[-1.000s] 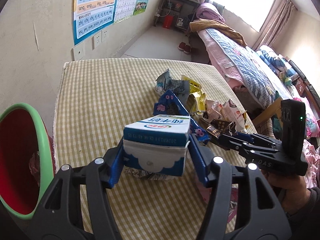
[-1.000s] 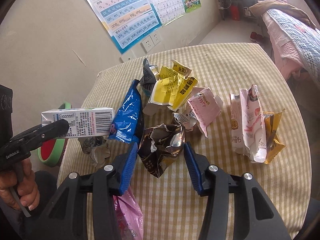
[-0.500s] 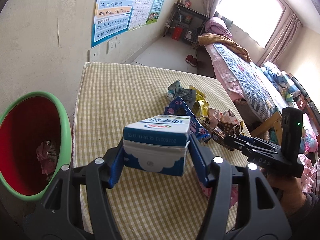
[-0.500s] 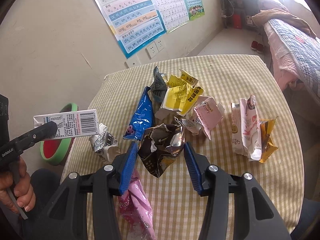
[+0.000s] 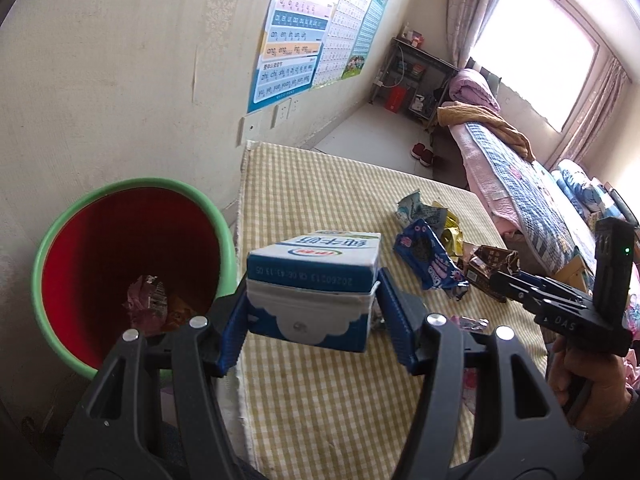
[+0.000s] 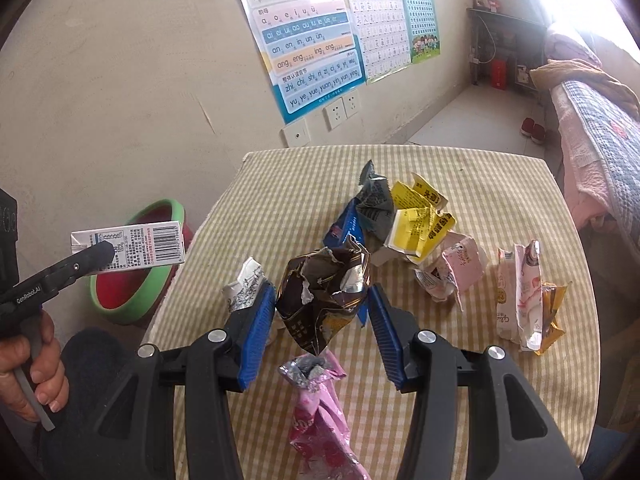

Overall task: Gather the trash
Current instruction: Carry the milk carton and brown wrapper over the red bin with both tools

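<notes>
My left gripper (image 5: 312, 320) is shut on a blue and white milk carton (image 5: 316, 280) and holds it in the air near the table's left edge, beside a red bin with a green rim (image 5: 120, 256). The carton (image 6: 132, 246) also shows in the right wrist view, above the bin (image 6: 140, 276). My right gripper (image 6: 322, 328) is shut on a crumpled brown wrapper (image 6: 324, 296), lifted above the checked table (image 6: 500, 184). A blue wrapper (image 5: 428, 256), yellow wrappers (image 6: 420, 216) and pink wrappers (image 6: 460, 268) lie on the table.
The bin holds some wrappers (image 5: 152, 304). A pink wrapper (image 6: 320, 412) lies under my right gripper and a silver one (image 6: 244, 288) to its left. A wall with posters (image 6: 304, 32) is behind the table. A bed (image 5: 520, 168) stands to the right.
My left gripper has carried the carton left, toward the bin. My right gripper has lifted the brown wrapper higher off the table.
</notes>
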